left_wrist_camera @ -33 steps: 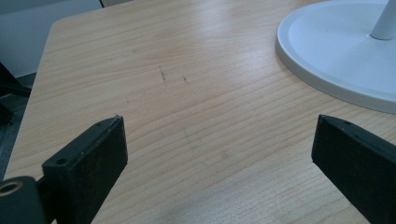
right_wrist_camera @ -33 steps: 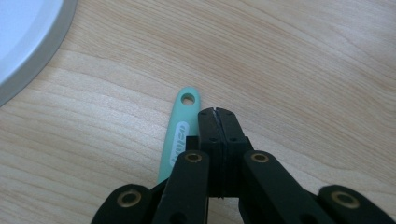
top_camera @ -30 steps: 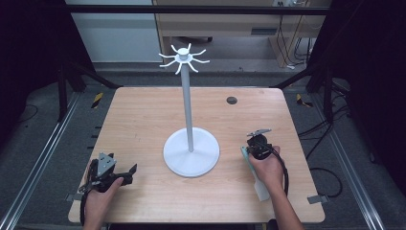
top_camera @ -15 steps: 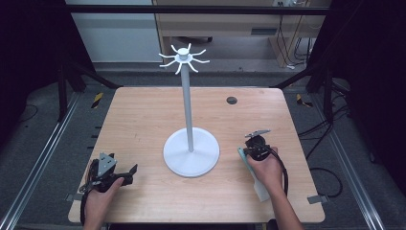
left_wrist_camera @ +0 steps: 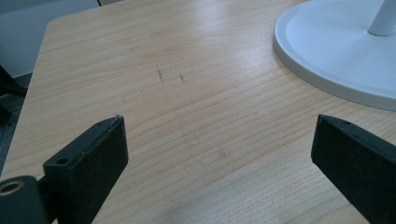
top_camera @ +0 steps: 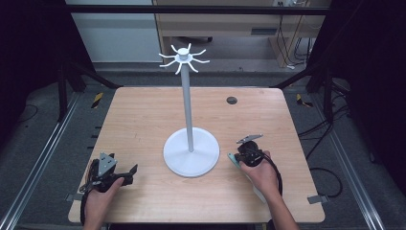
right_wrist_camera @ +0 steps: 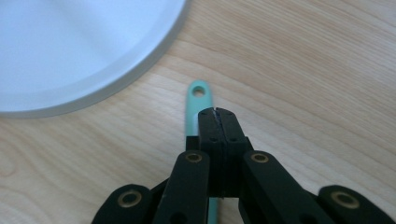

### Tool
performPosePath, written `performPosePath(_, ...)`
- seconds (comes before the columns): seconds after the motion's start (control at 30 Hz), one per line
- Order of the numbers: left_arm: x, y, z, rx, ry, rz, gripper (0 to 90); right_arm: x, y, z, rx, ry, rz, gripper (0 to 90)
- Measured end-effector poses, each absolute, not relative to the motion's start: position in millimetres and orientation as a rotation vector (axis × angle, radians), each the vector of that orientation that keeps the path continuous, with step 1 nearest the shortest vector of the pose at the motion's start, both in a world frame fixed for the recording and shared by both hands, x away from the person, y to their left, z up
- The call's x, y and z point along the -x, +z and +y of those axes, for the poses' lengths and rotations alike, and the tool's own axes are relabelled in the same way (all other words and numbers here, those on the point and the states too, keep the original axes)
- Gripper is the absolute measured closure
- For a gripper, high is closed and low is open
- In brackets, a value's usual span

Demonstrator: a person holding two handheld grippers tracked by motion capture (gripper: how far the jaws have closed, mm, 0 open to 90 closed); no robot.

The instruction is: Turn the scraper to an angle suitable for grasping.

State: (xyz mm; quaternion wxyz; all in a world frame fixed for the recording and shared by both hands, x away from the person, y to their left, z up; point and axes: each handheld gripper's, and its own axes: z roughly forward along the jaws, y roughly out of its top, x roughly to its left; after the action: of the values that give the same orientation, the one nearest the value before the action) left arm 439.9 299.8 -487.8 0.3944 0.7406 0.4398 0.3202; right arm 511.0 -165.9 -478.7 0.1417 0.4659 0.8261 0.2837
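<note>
Teal flat plastic handle (right_wrist_camera: pixel 198 100) with round hanging hole, lying on grainy pale wood table (top_camera: pixel 139 120) just right of white stand's smooth round base (top_camera: pixel 191 153). Left gripper (top_camera: pixel 125 173), near front left corner: matte black jaws spread wide, empty. Right gripper (right_wrist_camera: pixel 217 114): jaws pressed together above handle; grip unclear.

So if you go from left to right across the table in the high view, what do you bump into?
Left gripper → white stand's round base → teal handle tip → right gripper.
</note>
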Motion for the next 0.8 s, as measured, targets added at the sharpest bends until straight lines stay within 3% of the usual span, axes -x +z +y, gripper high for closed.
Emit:
performPosePath(0.3, -440.2, -488.2, 299.4, -1.884, 0.808, 1.115, 3.4, -504.0, -469.0, -159.4, -1.301, 0.844, 2.382, 90.0)
performPosePath(0.8, -440.4, -488.6, 299.1, -1.893, 0.805, 1.112, 3.4, -516.6, -482.8, -165.2, -1.342, 0.733, 2.359, 90.0)
